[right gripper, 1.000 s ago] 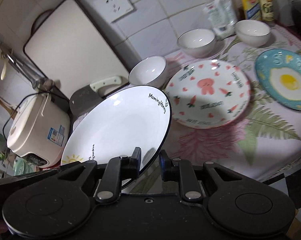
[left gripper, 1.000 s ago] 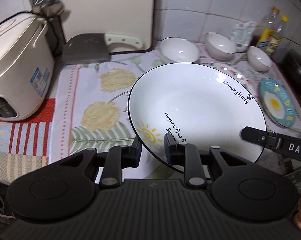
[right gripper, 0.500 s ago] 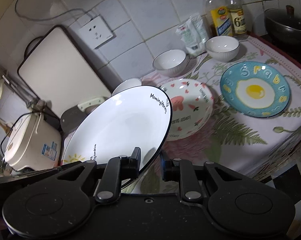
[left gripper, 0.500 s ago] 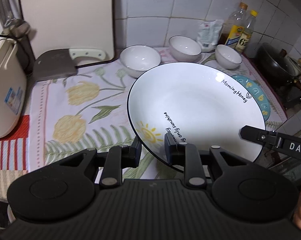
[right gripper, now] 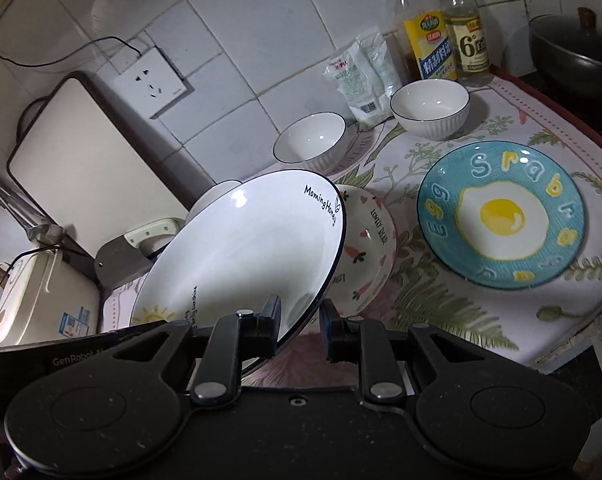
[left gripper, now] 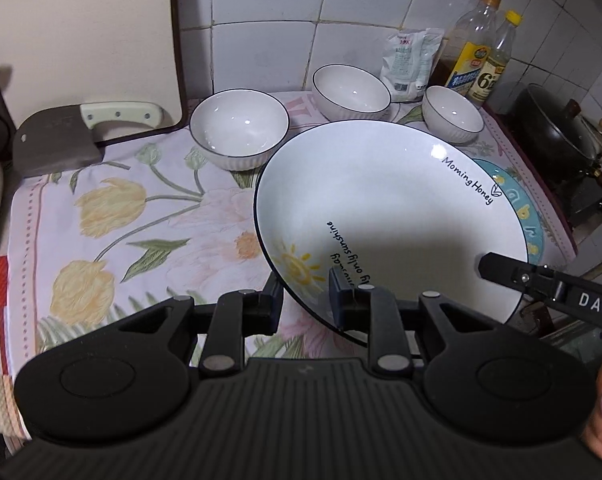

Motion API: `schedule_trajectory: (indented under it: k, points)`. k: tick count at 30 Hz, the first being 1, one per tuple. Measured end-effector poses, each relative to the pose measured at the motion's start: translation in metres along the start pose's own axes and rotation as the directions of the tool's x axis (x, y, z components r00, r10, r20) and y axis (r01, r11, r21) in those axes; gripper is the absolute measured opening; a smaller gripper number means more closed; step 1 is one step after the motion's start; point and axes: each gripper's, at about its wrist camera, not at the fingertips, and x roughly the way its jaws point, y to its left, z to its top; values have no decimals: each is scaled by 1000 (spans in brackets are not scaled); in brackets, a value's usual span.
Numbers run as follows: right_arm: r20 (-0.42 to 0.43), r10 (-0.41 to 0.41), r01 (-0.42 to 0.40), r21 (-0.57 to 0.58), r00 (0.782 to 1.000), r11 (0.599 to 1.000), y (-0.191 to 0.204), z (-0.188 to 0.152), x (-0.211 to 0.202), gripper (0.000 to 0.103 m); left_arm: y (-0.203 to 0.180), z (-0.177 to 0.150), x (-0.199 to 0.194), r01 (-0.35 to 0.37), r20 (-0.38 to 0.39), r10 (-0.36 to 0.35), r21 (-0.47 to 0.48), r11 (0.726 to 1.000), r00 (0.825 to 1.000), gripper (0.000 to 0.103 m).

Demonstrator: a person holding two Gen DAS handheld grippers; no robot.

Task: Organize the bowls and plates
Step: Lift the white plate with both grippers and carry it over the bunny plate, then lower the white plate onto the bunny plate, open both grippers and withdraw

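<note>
Both your grippers carry the big white plate (left gripper: 389, 216) right; left gripper (left gripper: 305, 300) and right gripper (right gripper: 300, 318) pinch its near rim. It's hard, slippery, breakable.

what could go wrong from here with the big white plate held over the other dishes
1. The white plate is held only at its rim by the left gripper and right gripper; if either pinch slips, it could drop.
2. It hangs tilted over the pink plate, so lowering it unevenly may chip both.
3. The nearest bowl sits close and could get knocked.
</note>
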Motion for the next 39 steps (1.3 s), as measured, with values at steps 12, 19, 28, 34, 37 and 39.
schedule_trajectory:
  k: [12, 19, 28, 34, 37, 39]
  points:
    - [-77, 25, -23, 24, 997, 999, -37, 22, 61, 24, -1, 13, 63, -20, -45, 18, -44, 999, 999, 22]
    - [-136, 13, -10, 23, 991, 1000, -51, 24, 82, 25, -6, 16, 79, -29, -42, 26, -57, 998, 999, 22]
    - [-154, 3, -2, 12, 988, 1000, -56, 31, 92, 25, -2, 14, 97, -30, -111, 17, -115, 993, 994, 21]
    - [-172, -57, 48, -57, 983, 997, -49, 32, 99, 24, -2, 22, 104, -28, -158, 10, -116, 993, 987, 21]
    - [-164, -103, 84, -119, 981, 989, -41, 30, 101, 24, -1, 20, 107, -31, -173, 8, -127, 991, 985, 21]
    - [-179, -128, 106, -126, 976, 986, -37, 31, 102, 24, 2, 19, 109, -33, -180, 7, -141, 989, 984, 21]
